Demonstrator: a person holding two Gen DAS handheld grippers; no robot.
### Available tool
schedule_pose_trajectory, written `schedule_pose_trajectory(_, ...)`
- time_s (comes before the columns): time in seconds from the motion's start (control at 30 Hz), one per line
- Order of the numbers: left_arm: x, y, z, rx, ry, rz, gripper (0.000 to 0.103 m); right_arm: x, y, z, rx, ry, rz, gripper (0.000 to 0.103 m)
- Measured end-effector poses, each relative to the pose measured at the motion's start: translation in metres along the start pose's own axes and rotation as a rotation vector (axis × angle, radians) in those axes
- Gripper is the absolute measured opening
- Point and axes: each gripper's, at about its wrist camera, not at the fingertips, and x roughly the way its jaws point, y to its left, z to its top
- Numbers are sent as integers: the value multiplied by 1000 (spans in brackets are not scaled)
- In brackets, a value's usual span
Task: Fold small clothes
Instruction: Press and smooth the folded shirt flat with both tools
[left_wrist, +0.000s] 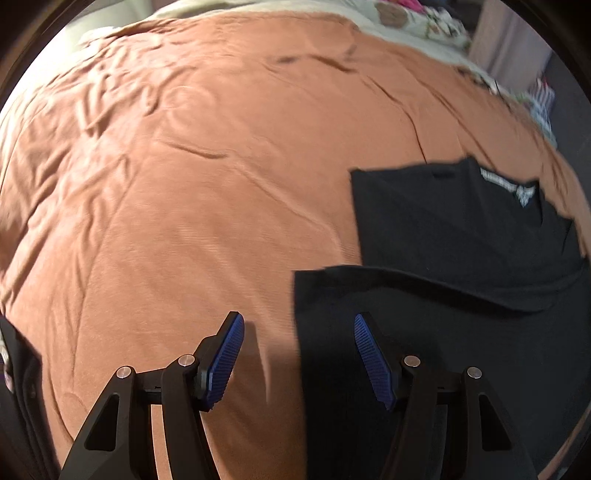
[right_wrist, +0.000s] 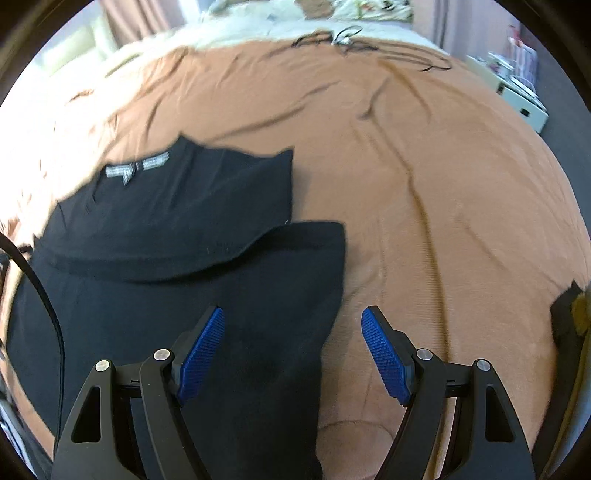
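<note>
A black T-shirt (left_wrist: 461, 229) with a white neck label lies partly folded on the orange bed cover (left_wrist: 166, 184), its lower part doubled up over the body. In the left wrist view my left gripper (left_wrist: 298, 319) hangs over the shirt's left edge. Its blue pads (left_wrist: 229, 354) stand wide apart, one over the cover and one over the cloth, pressing on nothing. In the right wrist view the same shirt (right_wrist: 184, 206) lies at the left. My right gripper (right_wrist: 293, 312) is open astride its right edge, with the left pad over the cloth and the right pad over the cover (right_wrist: 443, 184).
Black cables (right_wrist: 369, 40) lie at the far end of the bed. A white box (right_wrist: 524, 103) stands beyond the right side. A black cord (right_wrist: 40, 288) runs down the left edge. Patterned fabrics (left_wrist: 424, 22) are heaped at the far corner. A dark object (right_wrist: 569, 314) sits at the right edge.
</note>
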Motion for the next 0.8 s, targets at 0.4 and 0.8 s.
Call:
schedule_pose_trajectory(0.4,20,-20,32,44,6,97,81,54,19,54,-8,68,-47,79)
schedule_pose_trajectory(0.8,19,5,37,-60,2,159,84,53,-12,47,142,12,-54,80)
